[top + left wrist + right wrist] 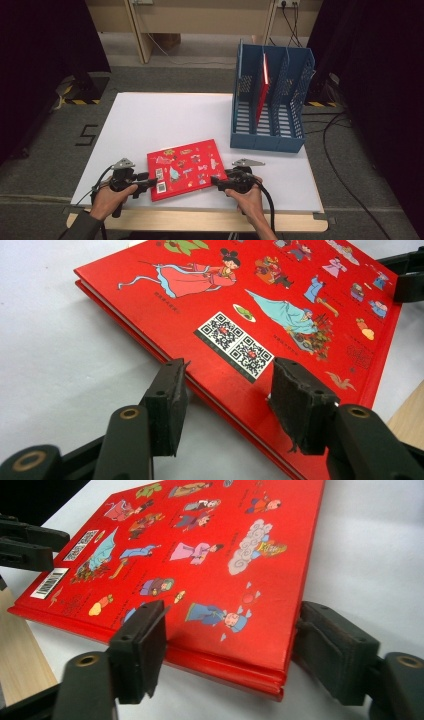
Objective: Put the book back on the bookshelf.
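**Red book pinched at both near corners**

Red picture book (183,169) lay flat near the front edge of the white table (150,120), its back cover up. My left gripper (150,184) was pressed together on the book's left near corner, one jaw over the cover, one under. My right gripper (216,180) straddled the right corner, jaws spread wide; contact unclear. Blue file rack (270,102) stood well apart behind, holding another red book (262,90) upright.

Even overhead light falls on the matte white rectangular tabletop (150,120), which looks bright, while the black curtains around it stay dark. The high view is soft and grainy. On the glossy red picture book (280,305) a faint sheen shows; nearby black jaws blur slightly.
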